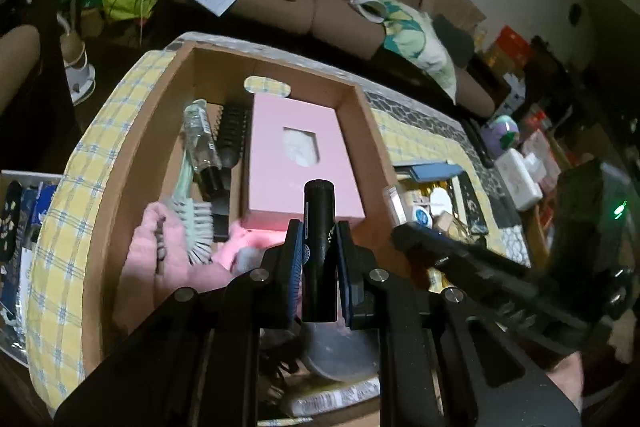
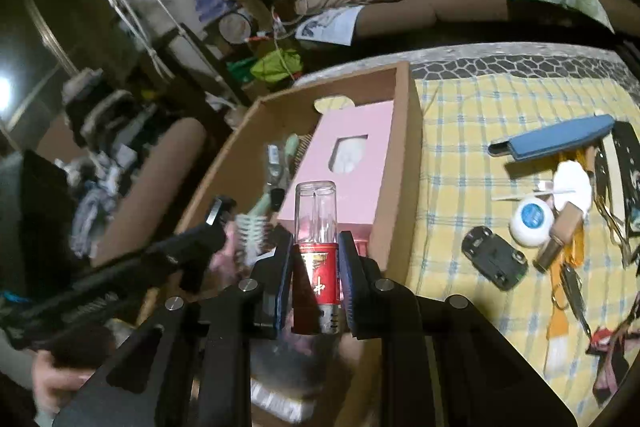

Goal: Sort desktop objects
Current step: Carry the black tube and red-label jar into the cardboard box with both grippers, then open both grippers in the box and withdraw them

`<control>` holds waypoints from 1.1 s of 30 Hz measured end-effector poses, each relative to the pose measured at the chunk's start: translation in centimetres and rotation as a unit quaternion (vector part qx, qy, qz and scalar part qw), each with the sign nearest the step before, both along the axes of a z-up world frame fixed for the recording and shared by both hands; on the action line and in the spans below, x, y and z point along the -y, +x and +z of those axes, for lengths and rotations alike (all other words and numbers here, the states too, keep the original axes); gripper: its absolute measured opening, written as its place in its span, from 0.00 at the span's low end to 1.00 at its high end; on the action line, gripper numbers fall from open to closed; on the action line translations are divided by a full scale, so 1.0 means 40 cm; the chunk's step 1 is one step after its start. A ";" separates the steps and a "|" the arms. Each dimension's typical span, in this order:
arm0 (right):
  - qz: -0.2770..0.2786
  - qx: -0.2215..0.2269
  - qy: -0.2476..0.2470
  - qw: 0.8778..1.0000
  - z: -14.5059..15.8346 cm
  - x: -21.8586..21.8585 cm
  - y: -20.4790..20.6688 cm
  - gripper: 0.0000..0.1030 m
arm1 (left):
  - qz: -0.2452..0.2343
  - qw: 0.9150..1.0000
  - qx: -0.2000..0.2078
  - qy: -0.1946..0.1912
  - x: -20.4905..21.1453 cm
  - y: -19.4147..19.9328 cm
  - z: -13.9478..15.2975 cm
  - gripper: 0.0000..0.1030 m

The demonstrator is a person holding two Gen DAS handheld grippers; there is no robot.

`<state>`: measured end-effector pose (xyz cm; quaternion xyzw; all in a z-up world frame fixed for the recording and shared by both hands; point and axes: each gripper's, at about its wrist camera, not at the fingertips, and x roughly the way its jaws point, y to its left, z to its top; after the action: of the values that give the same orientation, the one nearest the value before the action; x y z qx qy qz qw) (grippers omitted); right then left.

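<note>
Over the cardboard box (image 1: 372,131), my left gripper (image 1: 319,243) clamps a black tube (image 1: 319,247), my right gripper (image 2: 316,259) a red clear-capped bottle (image 2: 318,259); next, drop both toward twelve o'clock.

the left gripper (image 1: 318,259) points steeply downward, its blue-padded jaws nearly closed and clamped on a slim black tube (image 1: 319,251). the right gripper (image 2: 316,275) tilts down likewise, jaws narrowly parted and pressed on a red bottle with a clear cap (image 2: 316,239). a bare hand (image 2: 56,383) grips the left gripper's handle at the lower left edge.
</note>
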<state>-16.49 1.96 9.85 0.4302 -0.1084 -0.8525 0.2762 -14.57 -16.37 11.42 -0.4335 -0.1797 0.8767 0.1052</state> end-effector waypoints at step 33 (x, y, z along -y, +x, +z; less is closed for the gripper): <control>0.003 0.099 -0.011 0.995 -0.068 0.235 -0.161 0.35 | 0.088 0.995 0.021 0.033 0.228 -0.082 -0.070 0.34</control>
<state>-22.94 -7.44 7.14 0.5102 -0.1432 -0.8034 0.2715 -17.87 -25.48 8.63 -0.4307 -0.2484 0.8668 0.0377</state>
